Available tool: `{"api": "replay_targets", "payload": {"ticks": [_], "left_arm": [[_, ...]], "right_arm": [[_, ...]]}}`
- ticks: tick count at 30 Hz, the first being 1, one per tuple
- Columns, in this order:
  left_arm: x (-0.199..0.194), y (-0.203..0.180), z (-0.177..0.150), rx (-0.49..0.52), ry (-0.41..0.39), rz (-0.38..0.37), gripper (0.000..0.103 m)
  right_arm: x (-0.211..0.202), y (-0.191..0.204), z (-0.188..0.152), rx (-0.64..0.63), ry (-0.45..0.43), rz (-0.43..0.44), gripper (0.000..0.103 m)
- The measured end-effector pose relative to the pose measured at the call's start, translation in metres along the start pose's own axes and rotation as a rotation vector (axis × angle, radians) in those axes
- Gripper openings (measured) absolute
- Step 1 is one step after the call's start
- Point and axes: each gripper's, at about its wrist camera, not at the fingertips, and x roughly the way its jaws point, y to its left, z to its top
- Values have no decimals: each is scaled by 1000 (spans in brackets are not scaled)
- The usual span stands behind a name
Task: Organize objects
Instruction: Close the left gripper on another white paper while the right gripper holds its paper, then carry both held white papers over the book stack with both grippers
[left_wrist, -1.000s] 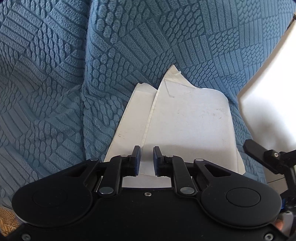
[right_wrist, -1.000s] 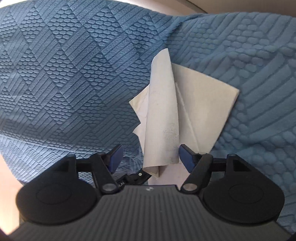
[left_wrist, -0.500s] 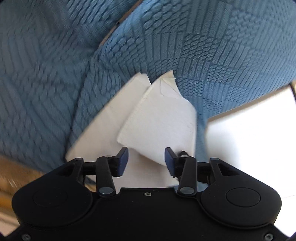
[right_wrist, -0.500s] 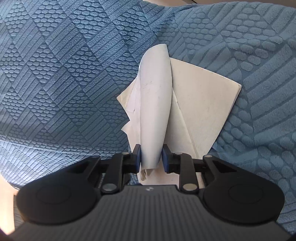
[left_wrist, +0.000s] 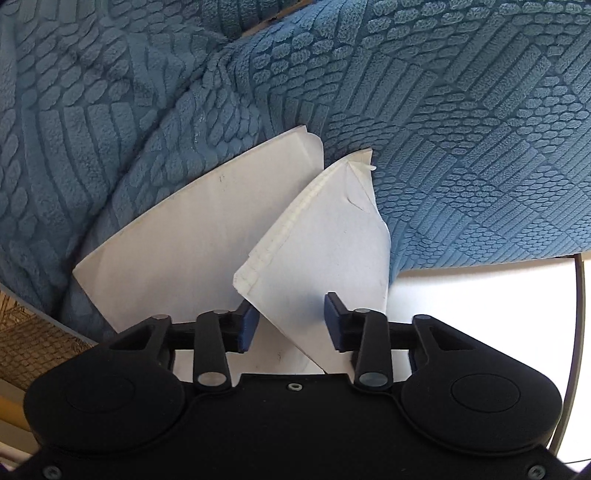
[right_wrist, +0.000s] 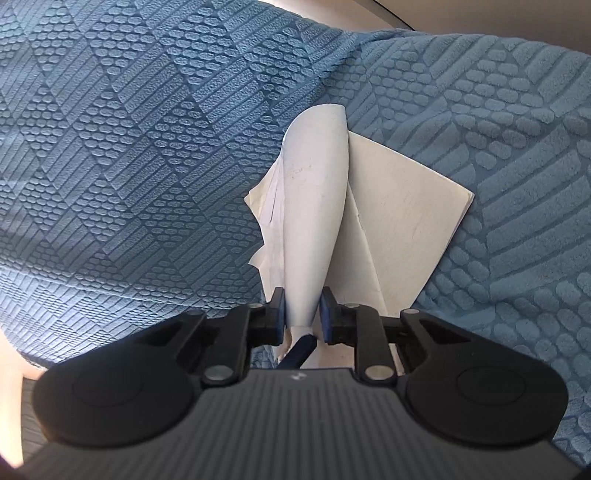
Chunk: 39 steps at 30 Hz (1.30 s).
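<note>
A white paper booklet lies on a blue textured blanket (left_wrist: 443, 110). In the left wrist view its lower sheet (left_wrist: 192, 240) lies flat and a stitched upper sheet (left_wrist: 325, 236) is lifted and bent over. The corner of that sheet sits between the jaws of my left gripper (left_wrist: 290, 326), which are closing, with a gap still showing at each pad. In the right wrist view my right gripper (right_wrist: 302, 314) pinches the base of a curled-up sheet (right_wrist: 314, 206), its jaws still tightening. The rest of the booklet (right_wrist: 402, 221) lies flat on the blanket (right_wrist: 129, 147).
A white table top (left_wrist: 480, 295) with a thin grey rim (left_wrist: 578, 332) shows past the blanket's right edge. A woven tan surface (left_wrist: 29, 343) lies at the lower left. A person's hand (right_wrist: 11, 406) shows at the left edge of the right wrist view.
My left gripper let go of the paper, rolled and dropped, opened wide, then narrowed around the lifted sheet's corner. My right gripper closed from wide open onto the curled sheet.
</note>
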Motion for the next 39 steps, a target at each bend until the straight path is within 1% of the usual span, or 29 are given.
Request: {"api": "replay_targets", "payload": {"ticks": [2, 3, 6, 8, 14, 17, 22, 27, 31, 35, 39], "left_arm": [[1, -1, -1, 25, 7, 10, 17], [-1, -2, -2, 35, 2, 18, 13], [-9, -7, -4, 80, -14, 20, 7], [-15, -13, -2, 106, -8, 15, 4], [-37, -36, -9, 177, -10, 7, 4], [-53, -47, -14, 211, -17, 3, 3], [-75, -59, -25, 271, -17, -1, 3], [-119, -58, -45, 276, -40, -44, 4], [-162, -56, -62, 302, -80, -76, 4], [-204, -50, -74, 314, -112, -114, 4], [-245, -50, -86, 346, -169, -117, 4]], "right_arm": [[-2, 9, -3, -92, -16, -60, 22], [-2, 12, -5, -116, -10, -70, 22], [-4, 16, -8, -141, -1, -74, 21], [-8, 20, -10, -168, -4, -91, 21], [-28, 34, -14, -199, -20, -84, 20], [-39, 48, -21, -258, -33, -90, 19], [-62, 68, -34, -360, -28, -96, 19], [-87, 91, -47, -411, -20, -72, 19], [-109, 111, -70, -486, -13, -52, 19], [-125, 126, -92, -535, 8, -29, 19], [-136, 148, -110, -598, 17, -6, 19]]}}
